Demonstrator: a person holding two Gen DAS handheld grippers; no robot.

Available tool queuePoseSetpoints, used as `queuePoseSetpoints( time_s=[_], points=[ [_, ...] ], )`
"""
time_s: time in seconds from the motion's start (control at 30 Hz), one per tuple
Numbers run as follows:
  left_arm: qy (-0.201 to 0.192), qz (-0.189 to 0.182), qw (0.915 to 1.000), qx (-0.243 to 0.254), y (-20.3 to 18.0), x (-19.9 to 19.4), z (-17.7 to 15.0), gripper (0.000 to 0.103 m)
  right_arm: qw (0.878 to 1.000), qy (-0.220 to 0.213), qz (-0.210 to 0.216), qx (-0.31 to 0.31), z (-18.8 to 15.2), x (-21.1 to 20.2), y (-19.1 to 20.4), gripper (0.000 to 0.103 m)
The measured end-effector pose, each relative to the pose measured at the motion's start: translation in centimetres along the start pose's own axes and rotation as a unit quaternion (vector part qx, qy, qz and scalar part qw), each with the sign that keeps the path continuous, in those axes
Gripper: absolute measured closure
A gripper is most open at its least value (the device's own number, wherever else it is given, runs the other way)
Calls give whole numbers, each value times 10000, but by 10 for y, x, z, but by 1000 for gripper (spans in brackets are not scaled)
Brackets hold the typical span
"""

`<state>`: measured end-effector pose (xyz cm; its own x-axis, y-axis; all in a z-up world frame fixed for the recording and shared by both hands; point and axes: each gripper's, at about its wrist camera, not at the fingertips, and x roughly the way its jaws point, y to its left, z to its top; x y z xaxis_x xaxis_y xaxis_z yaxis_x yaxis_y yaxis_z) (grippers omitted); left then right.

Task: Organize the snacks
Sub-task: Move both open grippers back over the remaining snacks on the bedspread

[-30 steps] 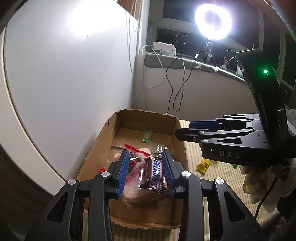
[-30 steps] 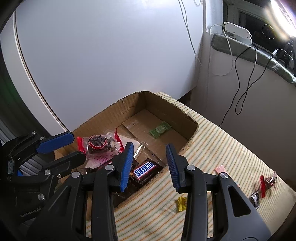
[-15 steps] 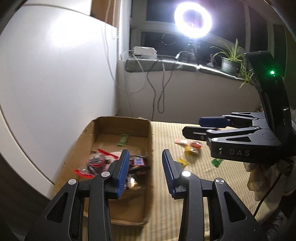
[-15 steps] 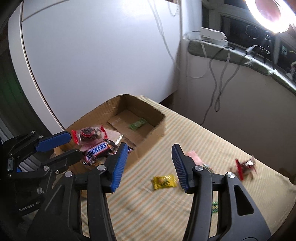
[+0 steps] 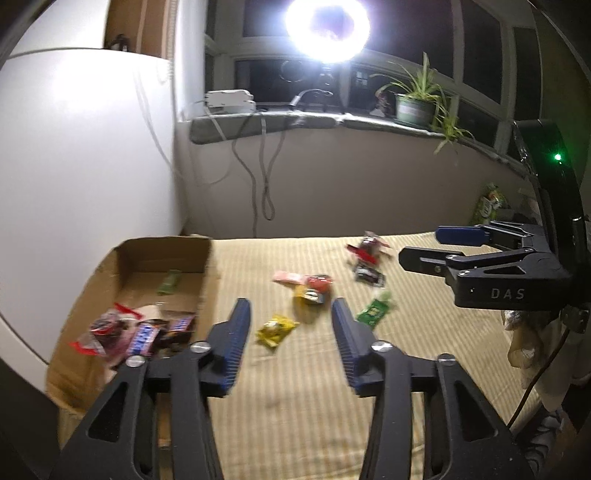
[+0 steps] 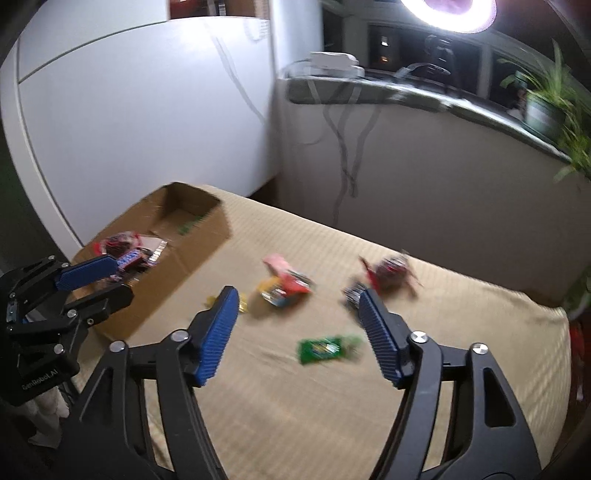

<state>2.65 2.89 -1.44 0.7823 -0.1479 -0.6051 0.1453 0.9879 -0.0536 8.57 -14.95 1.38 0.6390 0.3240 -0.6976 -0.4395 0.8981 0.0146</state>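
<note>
A cardboard box (image 5: pixel 110 266) sits at the left of the striped cloth and holds a Snickers bar (image 5: pixel 142 338), a red packet (image 5: pixel 107 326) and a green sweet (image 5: pixel 170 282). Loose snacks lie on the cloth: a yellow packet (image 5: pixel 275 328), a red-and-yellow one (image 5: pixel 314 291), a green one (image 5: pixel 375 312) and dark red ones (image 5: pixel 367 254). My left gripper (image 5: pixel 290 332) is open and empty above the cloth, right of the box. My right gripper (image 6: pixel 295 325) is open and empty above the green packet (image 6: pixel 325 347). The box also shows in the right wrist view (image 6: pixel 192 236).
A white panel (image 5: pixel 74 166) stands behind the box. A wall with hanging cables (image 5: pixel 262 177) and a sill with a ring light (image 5: pixel 327 29) and a plant (image 5: pixel 417 99) lie beyond the cloth. Cloth rags (image 5: pixel 528 339) hang at the right.
Both grippers have swung right, away from the box and over the loose snacks. The Snickers bar, between my left fingers a second ago, now lies in the box. Both grippers have opened wider.
</note>
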Motion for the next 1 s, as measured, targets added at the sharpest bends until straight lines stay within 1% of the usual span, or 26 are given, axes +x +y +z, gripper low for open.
queuePoseSetpoints(
  time_s=[0.07,0.13,0.17,0.37,0.5,0.67,0.77,0.9,1.0],
  points=[
    [38,-89,9999,44,-11,5,0,52,9999,8,-102,114,-8,-6,-15,23],
    [77,-173,9998,95,-23,11,1,41,9995,43,-205,237,-16,-10,-33,23],
    [84,-196,9997,111,-27,13,1,41,9992,61,-264,299,-21,-12,-42,23],
    [231,-350,9989,202,-49,29,-2,41,9971,187,-458,586,-43,-14,-78,23],
    [351,-407,9983,224,-57,40,-6,41,9963,246,-485,667,-54,-12,-94,23],
    [543,-480,9970,258,-63,54,-14,41,9966,338,-446,610,-61,-3,-103,23],
    [694,-525,9960,212,-64,66,-17,41,9968,427,-448,503,-65,5,-103,23],
    [874,-520,9947,114,-61,81,-22,41,9961,558,-559,401,-69,20,-106,23],
    [1039,-445,9934,172,-62,93,-25,41,9943,706,-664,454,-72,34,-115,23]
  ],
)
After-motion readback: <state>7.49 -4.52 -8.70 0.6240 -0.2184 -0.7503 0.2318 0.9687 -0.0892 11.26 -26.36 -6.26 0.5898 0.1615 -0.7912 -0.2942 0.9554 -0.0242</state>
